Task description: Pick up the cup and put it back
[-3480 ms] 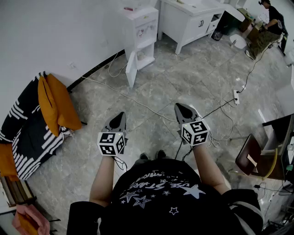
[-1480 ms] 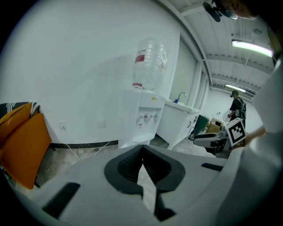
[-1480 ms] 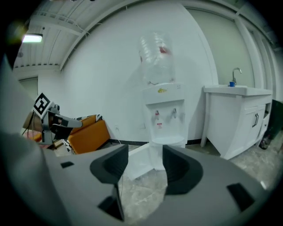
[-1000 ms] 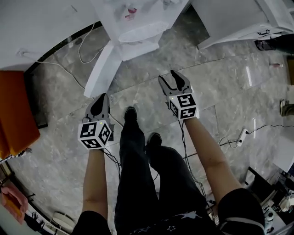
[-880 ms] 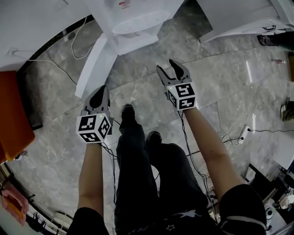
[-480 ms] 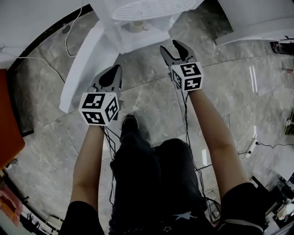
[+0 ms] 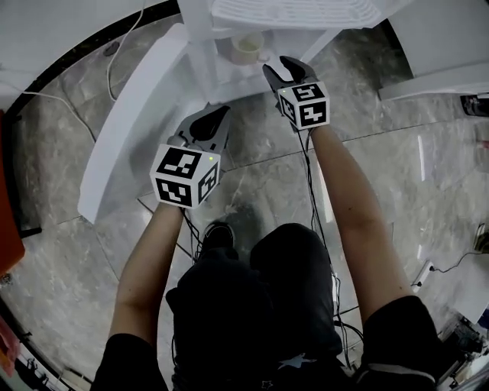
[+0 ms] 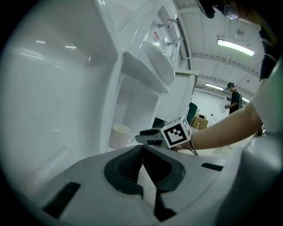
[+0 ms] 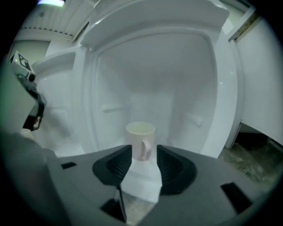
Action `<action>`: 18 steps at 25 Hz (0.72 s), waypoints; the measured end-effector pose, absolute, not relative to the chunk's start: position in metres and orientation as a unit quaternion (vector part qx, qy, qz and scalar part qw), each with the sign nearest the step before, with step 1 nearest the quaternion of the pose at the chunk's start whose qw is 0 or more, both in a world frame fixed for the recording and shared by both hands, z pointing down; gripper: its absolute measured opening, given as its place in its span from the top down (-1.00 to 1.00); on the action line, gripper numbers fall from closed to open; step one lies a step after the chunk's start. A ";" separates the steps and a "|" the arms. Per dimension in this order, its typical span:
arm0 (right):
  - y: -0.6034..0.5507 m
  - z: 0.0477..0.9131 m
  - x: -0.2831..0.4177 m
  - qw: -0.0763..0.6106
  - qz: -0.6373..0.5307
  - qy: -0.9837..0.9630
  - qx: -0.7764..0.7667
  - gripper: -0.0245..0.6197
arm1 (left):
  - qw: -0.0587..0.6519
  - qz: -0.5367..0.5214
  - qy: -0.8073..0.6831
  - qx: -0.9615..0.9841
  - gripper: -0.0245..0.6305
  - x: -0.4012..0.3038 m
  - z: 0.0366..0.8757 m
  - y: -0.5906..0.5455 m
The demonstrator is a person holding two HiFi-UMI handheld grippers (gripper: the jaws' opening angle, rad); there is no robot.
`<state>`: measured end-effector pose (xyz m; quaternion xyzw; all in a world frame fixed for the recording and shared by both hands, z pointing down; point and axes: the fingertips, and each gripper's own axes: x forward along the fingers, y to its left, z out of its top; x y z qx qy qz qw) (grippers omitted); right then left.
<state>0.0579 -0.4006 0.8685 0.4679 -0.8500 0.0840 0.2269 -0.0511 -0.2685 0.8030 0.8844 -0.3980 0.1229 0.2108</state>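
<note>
A cream cup (image 7: pixel 246 47) with a handle stands on the floor of the open lower compartment of a white cabinet (image 7: pixel 290 11). My right gripper (image 7: pixel 280 66) reaches into that compartment just right of the cup. In the right gripper view the cup (image 9: pixel 140 137) stands just past the jaw tips, handle facing my right gripper (image 9: pixel 144 152); the jaws are closing with a gap and the pads touch nothing. My left gripper (image 7: pixel 216 114) hovers lower left by the open door, shut and empty. The left gripper view shows the left gripper (image 8: pixel 142 150), the cup (image 8: pixel 120 135) and the right gripper (image 8: pixel 150 132).
The cabinet's white door (image 7: pixel 130 122) hangs open to the left of my left gripper. Grey marble floor (image 7: pixel 428 153) lies all around, with a white cable (image 7: pixel 114 53) at the left. A person (image 8: pixel 232 95) stands far off in the room.
The view has closed in on the cabinet. Both grippers moved forward; the right one went into the lower compartment beside the cup and its jaws have narrowed.
</note>
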 end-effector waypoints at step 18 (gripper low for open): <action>-0.431 0.887 0.034 0.278 0.081 -0.843 0.453 0.76 | 0.215 0.123 -0.368 0.896 0.90 -0.048 0.813 -0.256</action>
